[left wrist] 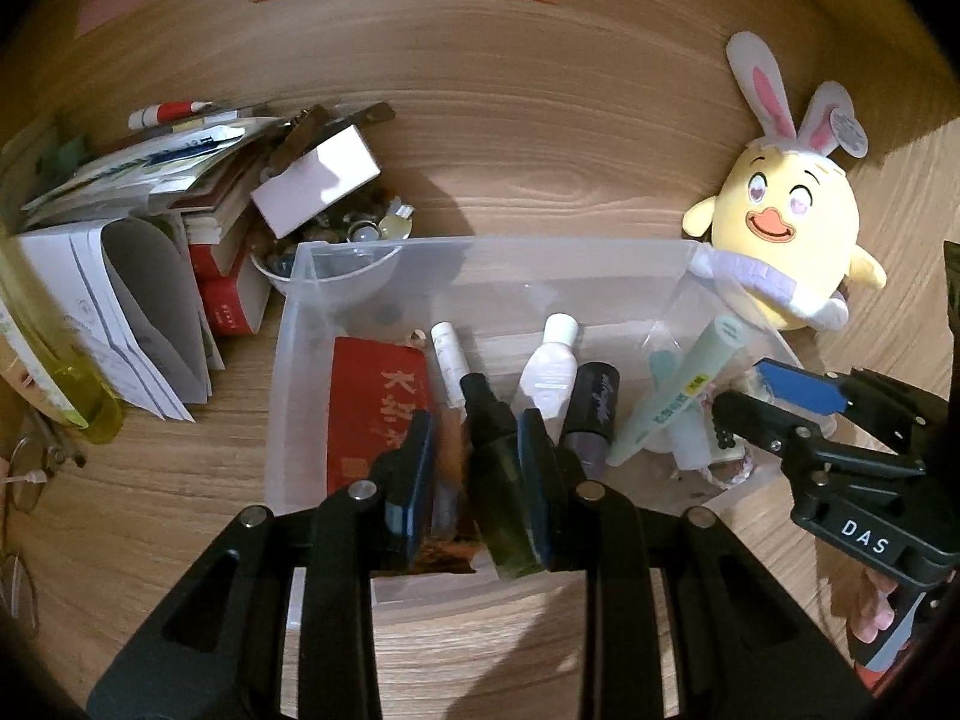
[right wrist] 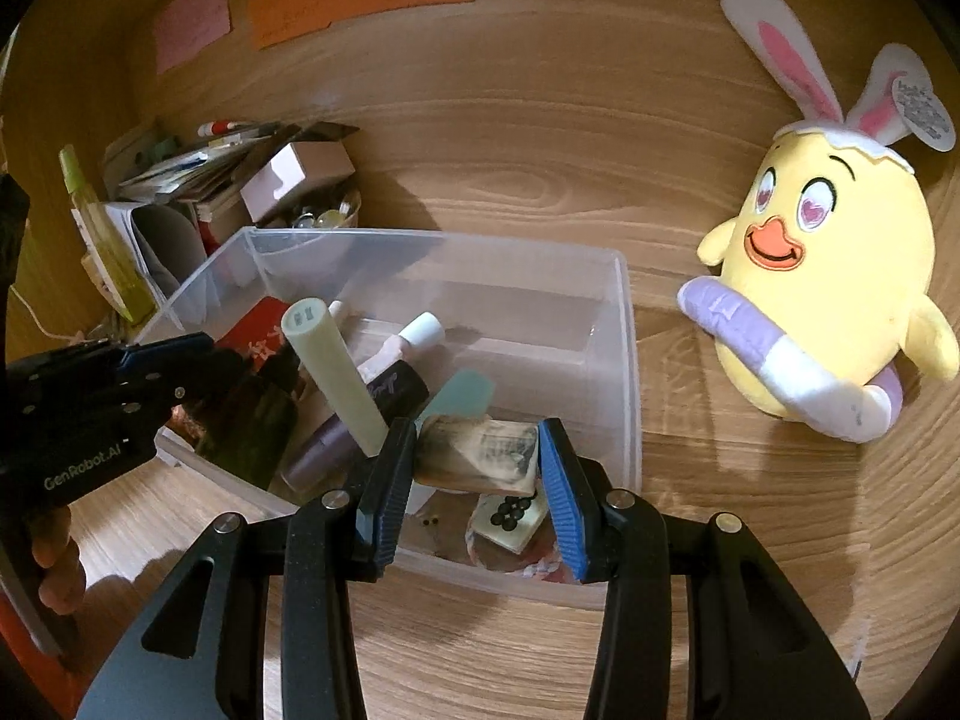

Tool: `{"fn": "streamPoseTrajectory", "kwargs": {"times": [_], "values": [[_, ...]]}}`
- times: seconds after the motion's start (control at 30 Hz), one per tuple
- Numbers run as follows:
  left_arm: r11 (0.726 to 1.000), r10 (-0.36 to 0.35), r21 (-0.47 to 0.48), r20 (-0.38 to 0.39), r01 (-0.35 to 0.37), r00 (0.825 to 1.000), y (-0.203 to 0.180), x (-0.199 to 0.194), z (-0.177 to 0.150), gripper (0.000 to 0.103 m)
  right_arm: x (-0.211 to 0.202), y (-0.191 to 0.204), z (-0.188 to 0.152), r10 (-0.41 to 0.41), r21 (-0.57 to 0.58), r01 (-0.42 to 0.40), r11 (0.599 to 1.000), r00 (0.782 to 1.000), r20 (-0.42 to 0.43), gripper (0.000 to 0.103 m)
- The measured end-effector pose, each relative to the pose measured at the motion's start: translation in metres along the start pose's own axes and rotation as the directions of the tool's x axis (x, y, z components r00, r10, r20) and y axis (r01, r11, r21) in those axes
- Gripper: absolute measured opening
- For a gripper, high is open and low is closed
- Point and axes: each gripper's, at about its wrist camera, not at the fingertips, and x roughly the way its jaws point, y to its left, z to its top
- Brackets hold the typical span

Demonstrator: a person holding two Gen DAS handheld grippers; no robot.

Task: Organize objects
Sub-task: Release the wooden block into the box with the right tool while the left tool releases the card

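A clear plastic bin [left wrist: 288, 360] [right wrist: 624, 360] sits on the wooden desk and holds a red packet [left wrist: 372, 402], a white bottle [left wrist: 552, 366], a pale green tube [left wrist: 678, 396] [right wrist: 336, 372] and other small items. My left gripper [left wrist: 480, 450] hangs over the bin with a dark green bottle [left wrist: 498, 480] [right wrist: 252, 420] between its jaws, touching the right pad; a gap shows on the left. My right gripper [right wrist: 477, 450] [left wrist: 774, 390] is shut on a worn beige rectangular block [right wrist: 477, 456] over the bin's near right part.
A yellow chick plush [left wrist: 780, 222] [right wrist: 840, 276] with bunny ears lies right of the bin. A stack of books and papers [left wrist: 150, 240], a white box [left wrist: 318, 177] and a bowl of small trinkets [left wrist: 336, 240] stand to the left. Glasses [left wrist: 24, 480] lie at far left.
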Motion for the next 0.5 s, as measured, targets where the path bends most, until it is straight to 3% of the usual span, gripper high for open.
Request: {"fn": "streamPoseTrajectory", "kwargs": {"times": [0.5], "values": [[1.0,-0.019,0.002,0.043,0.018,0.999,-0.003,-0.032,-0.004,0.033,-0.034,0.005,-0.002,0.012,-0.006,-0.012,1.0,0.999,0.053,0.047]]}}
